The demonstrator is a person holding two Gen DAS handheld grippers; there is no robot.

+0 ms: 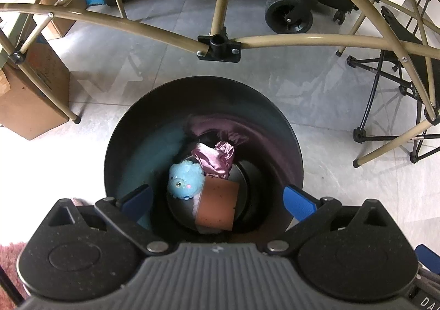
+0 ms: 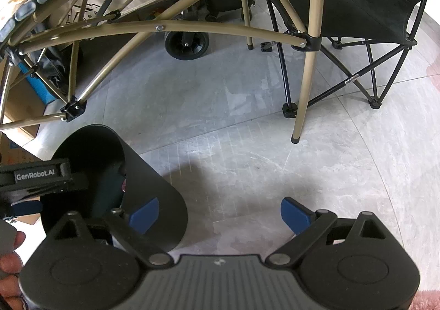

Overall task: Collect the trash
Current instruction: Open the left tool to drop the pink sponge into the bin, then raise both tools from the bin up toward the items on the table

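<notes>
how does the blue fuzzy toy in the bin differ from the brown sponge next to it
The blue toy is round and fluffy, with a small face; the brown sponge is flat, rectangular and plain. The toy sits left of the sponge and looks smaller in the left wrist view. Both lie at the bottom of the black bin, below the pink wrapper.

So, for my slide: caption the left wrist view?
Open left gripper above black bin holding blue plush, pink wrapper, brown card.
</notes>
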